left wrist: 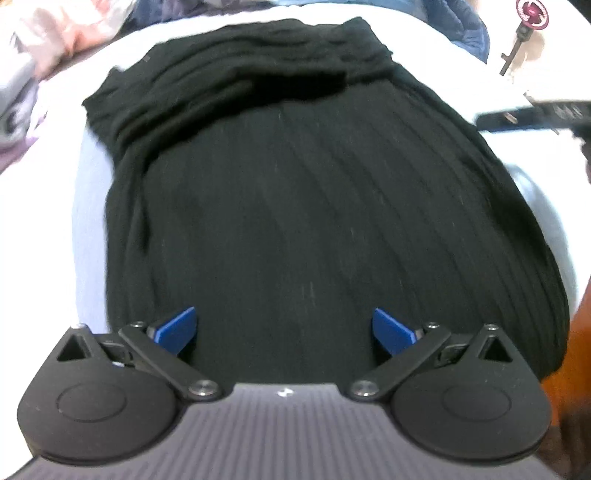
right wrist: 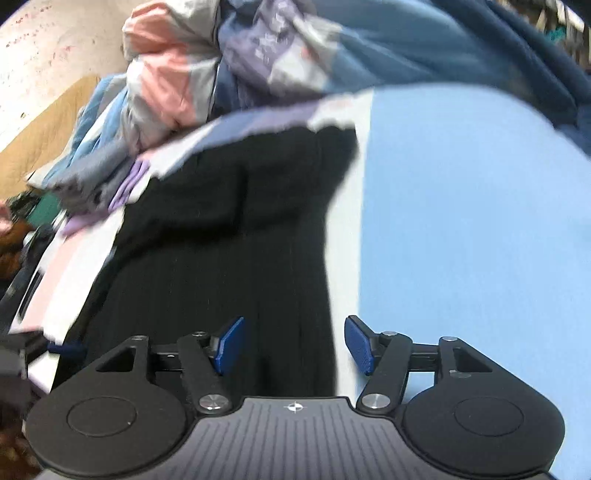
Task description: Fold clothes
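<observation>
A black ribbed garment lies spread on a light blue surface, with a folded, bunched band at its far end. My left gripper hovers over its near edge, open and empty. In the right wrist view the same black garment runs away from the camera, its right edge against the light blue surface. My right gripper is open and empty above that edge, the left blue fingertip over the cloth and the right one over the blue surface.
A heap of pink, grey, purple and blue clothes lies beyond the garment; it also shows in the left wrist view. A dark flat object and a red-topped tool sit far right.
</observation>
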`<state>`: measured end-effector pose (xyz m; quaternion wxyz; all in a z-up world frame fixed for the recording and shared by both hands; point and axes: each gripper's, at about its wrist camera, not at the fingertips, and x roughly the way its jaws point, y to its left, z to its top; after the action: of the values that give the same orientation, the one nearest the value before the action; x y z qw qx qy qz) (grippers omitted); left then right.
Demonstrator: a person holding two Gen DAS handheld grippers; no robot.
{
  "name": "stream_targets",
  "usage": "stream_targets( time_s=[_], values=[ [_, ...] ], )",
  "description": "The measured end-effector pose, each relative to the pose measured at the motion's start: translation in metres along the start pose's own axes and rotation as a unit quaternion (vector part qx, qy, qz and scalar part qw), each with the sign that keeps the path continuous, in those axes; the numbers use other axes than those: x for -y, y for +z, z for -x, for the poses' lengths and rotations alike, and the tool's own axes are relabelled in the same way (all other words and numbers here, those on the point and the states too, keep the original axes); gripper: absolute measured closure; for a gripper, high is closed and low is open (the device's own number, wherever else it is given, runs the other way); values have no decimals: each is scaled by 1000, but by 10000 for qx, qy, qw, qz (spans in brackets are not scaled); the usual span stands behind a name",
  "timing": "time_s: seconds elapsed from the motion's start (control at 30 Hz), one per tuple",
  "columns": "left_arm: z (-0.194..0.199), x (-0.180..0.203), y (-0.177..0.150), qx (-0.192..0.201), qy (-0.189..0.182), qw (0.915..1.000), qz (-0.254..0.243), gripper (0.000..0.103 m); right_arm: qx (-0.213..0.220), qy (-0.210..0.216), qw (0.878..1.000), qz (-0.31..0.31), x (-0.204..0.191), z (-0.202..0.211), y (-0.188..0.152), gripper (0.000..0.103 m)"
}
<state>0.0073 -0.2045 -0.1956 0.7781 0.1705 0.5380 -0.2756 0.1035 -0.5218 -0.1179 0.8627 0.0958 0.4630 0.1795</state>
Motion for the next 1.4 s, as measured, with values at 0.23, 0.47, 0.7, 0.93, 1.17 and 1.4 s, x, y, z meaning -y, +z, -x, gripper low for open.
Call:
stream_targets(
  time_s=[0.23,0.47,0.7,0.93,1.17,1.4],
  values=[
    [37,-5,-56,-298,608,9969,407,0,-626,476,9968,152,9,34,-51,44],
    [58,-7,-106,-743,611,9945,411,0,-1187,699,9904,70,4,55,-114,38],
    [40,1,-136,-606,-90,9970,477,0,-1156,599,9905,-451,1,49,-166,31],
    [50,9,-160,-65,-88,9986,523,3,-1070,657,9883,-867,6,39,-188,28],
    [63,-3,-184,-105,-297,9932,1118,48,-837,865,9843,-1289,9,37,-188,26],
    [63,-25,-190,-71,-831,9694,2308,85,-703,1104,9746,-1817,13,40,-191,94]
  ],
)
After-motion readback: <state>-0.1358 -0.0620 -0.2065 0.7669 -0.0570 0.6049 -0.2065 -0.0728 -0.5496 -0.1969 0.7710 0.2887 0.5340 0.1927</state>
